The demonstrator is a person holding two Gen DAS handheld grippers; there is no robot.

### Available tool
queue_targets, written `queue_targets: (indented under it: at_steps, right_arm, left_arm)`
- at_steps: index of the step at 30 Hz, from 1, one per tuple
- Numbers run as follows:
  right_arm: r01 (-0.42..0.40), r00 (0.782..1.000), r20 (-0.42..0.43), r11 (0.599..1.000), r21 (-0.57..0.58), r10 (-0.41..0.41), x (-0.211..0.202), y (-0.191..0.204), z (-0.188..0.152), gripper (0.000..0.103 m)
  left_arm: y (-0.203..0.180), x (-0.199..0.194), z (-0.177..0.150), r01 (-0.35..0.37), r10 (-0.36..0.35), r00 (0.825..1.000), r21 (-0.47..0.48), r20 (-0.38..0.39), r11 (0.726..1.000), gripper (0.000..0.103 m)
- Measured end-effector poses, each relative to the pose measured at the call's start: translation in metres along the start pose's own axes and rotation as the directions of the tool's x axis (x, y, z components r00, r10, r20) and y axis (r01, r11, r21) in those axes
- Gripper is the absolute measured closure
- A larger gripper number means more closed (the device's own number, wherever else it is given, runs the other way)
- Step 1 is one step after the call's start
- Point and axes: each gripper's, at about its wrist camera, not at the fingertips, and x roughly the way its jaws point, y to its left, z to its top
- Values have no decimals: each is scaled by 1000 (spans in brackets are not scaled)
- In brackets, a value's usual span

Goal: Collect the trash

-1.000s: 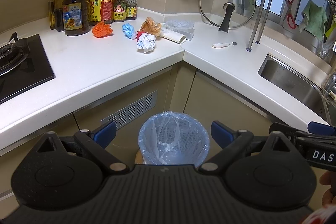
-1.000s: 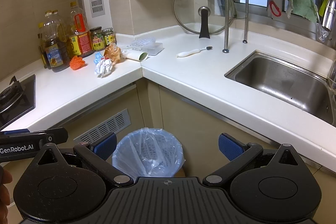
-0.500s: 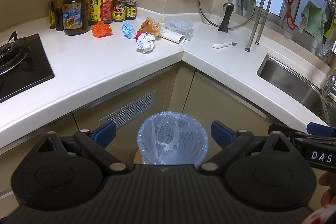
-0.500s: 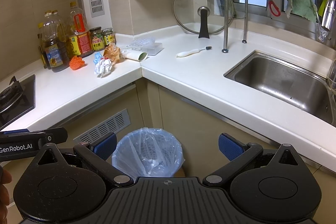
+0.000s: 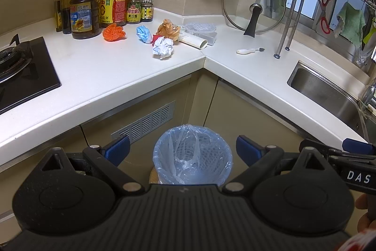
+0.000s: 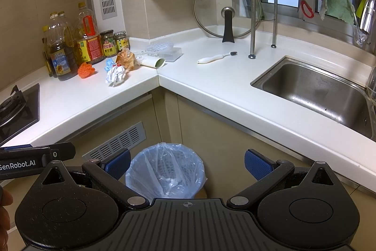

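Crumpled trash lies on the white counter near the corner: an orange wad [image 5: 114, 32] [image 6: 86, 70], a blue wad [image 5: 143, 33], a white paper ball [image 5: 163, 48] [image 6: 116, 74], a brown wrapper [image 5: 168, 30] [image 6: 125, 58] and a paper tube [image 5: 194, 41] [image 6: 153, 62]. A bin lined with a blue bag [image 5: 192, 155] [image 6: 165, 174] stands on the floor below. My left gripper [image 5: 182, 149] hangs open above the bin, holding nothing. My right gripper [image 6: 186, 163] is open too, with the bin just left of its middle.
Oil bottles and jars [image 5: 101, 8] line the back wall. A gas hob [image 5: 21, 69] sits at the left, a steel sink [image 6: 315, 91] at the right. A glass lid [image 6: 227, 13], a brush [image 6: 216, 57] and a clear plastic box [image 6: 166, 52] rest on the counter.
Both views have drifted very slightly; the bin sits a touch higher in the left wrist view. Both grippers stay open and the trash has not moved.
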Motion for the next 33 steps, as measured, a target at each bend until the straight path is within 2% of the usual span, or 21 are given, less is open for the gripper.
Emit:
queue_targets:
  at_steps: [12, 27, 33]
  right_arm:
    - [0, 1000, 6, 1000, 10, -1, 2, 0, 1, 1]
    - [5, 996, 85, 998, 61, -10, 27, 28, 41, 1]
    - [-16, 995, 100, 998, 61, 10, 56, 24, 66, 1]
  left_arm:
    - [10, 1, 9, 25, -24, 1000, -26, 11, 999, 7]
    - [57, 24, 54, 76, -73, 996, -48, 59, 996, 7]
    - [62, 47, 79, 79, -73, 993, -58, 89, 995, 7]
